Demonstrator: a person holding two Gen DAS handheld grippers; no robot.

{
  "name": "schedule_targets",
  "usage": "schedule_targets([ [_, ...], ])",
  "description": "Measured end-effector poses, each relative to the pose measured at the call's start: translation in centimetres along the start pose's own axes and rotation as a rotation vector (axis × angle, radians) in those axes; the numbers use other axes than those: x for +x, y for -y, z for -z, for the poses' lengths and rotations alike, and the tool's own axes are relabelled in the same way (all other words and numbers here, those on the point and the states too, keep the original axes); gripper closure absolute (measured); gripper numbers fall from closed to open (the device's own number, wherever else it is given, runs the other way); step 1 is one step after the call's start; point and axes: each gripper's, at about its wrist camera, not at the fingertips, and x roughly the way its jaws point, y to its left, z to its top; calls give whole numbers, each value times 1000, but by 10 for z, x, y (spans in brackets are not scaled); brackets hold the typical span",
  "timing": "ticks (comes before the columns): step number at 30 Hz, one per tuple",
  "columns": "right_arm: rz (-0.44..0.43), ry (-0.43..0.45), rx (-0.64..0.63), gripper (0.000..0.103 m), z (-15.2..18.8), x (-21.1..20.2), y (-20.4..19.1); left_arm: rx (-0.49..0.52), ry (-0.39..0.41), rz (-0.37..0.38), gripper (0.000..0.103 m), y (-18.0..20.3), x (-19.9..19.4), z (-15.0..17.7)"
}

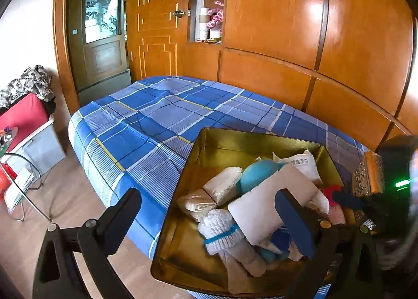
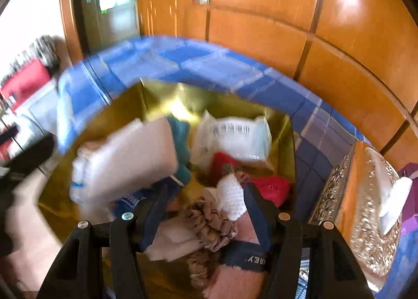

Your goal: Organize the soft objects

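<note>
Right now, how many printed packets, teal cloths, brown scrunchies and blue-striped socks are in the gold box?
In the box:
Packet: 1
Teal cloth: 1
Scrunchie: 1
Striped sock: 1
Total: 4. Other pieces in the pile are not counted here.

One gold tin (image 1: 209,142) sits on one bed (image 1: 146,121) with a blue plaid cover, holding a heap of soft goods: one teal ball (image 1: 254,173), one white packet (image 1: 300,164) and two rolled beige bandages (image 1: 211,194). One ornate tissue box (image 2: 365,207) stands just beside the tin.
</note>
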Motion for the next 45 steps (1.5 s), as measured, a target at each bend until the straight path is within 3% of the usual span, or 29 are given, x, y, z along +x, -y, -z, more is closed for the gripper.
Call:
schedule_targets([
  [6,27,127,96,42,24,-51,18,33,23,46,0,18,-12,3],
  [10,124,189,131,38,40,-77,23,59,34,78,0,33,-20,8],
  [19,213,181,259,38,66,-88,51,105,59,125,0,63,-37,20],
  [45,203,190,298,38,77,-93,56,122,46,106,0,72,-39,28],
])
